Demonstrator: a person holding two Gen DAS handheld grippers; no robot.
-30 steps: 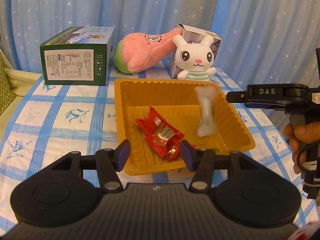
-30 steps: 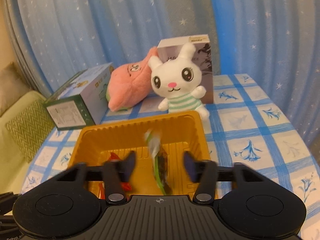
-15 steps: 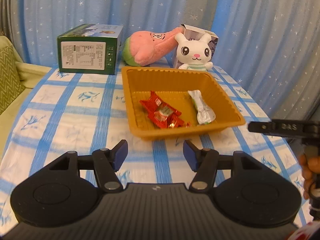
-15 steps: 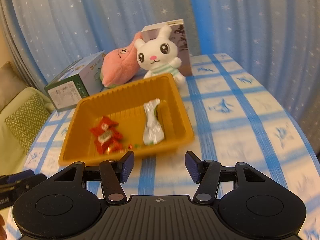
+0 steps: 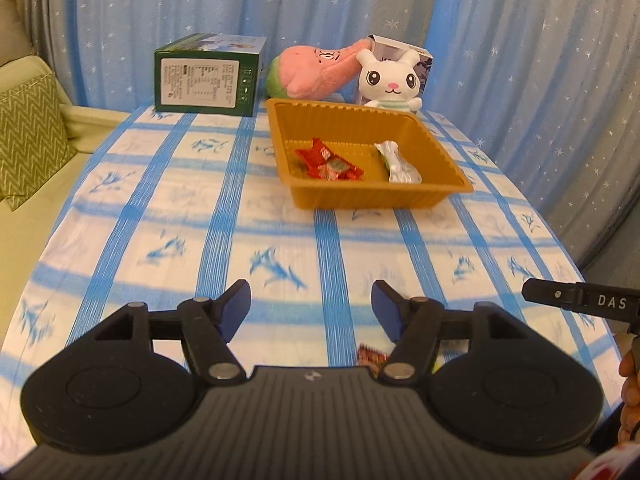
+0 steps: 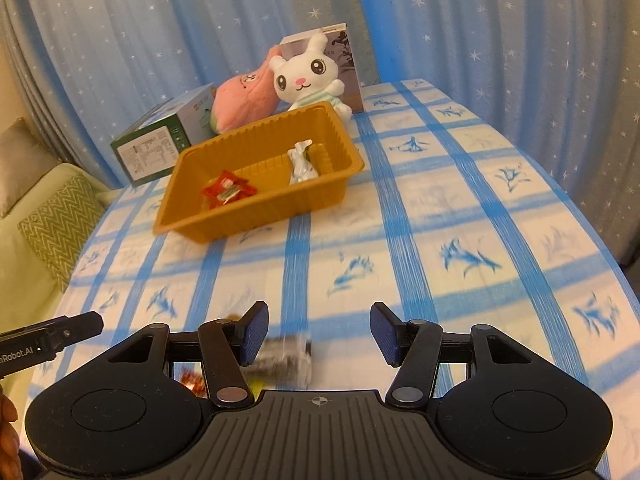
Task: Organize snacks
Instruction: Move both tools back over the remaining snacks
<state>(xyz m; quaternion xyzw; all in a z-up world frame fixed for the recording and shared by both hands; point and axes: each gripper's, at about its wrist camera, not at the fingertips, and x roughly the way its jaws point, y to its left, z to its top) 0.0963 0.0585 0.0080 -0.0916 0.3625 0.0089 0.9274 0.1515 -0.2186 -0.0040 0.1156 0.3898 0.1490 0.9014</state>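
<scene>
— Left gripper has just been opening its jaws and nothing is between them; right gripper also stands open and empty above a blurred silver packet.

— How far is the work?

— Red snacks and a silver-green one already lie in the orange tray, which I judge as done. Near the grippers some packets wait on the tablecloth.

— And the long axis?

— The silver-green snack lies lengthwise, front to back in the tray
</scene>
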